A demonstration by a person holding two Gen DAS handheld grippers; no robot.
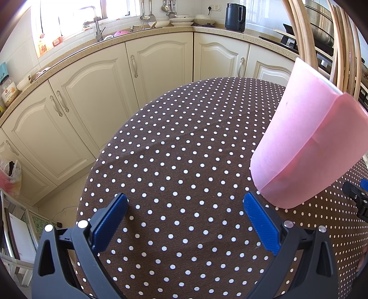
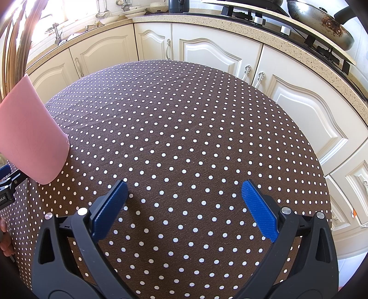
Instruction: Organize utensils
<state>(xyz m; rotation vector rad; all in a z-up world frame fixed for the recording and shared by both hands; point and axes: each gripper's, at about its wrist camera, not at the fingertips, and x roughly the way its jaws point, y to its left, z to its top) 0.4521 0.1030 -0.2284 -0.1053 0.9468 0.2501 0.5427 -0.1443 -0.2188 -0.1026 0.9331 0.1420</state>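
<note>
Your left gripper (image 1: 185, 207) and right gripper (image 2: 184, 195) hover spread wide and empty over the bench (image 1: 184, 142), the pink holder (image 1: 306, 147) with chopsticks (image 1: 345, 50) between them

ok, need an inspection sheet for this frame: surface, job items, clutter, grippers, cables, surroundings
Surface: round table under a brown white-dotted tablecloth, bare across the middle.
Job's things: translucent pink plastic holder standing on the cloth between the two grippers; long light wooden sticks, probably chopsticks, rise out of it.
Clutter: nothing seen on the cloth.
Grippers: left gripper and right gripper both open, empty, above the cloth.
Cables: nothing seen.
Surroundings: cream kitchen cabinets under a speckled counter; black electric kettle, stacked white dishes, a faucet; worn metal wok on the stove.
</note>
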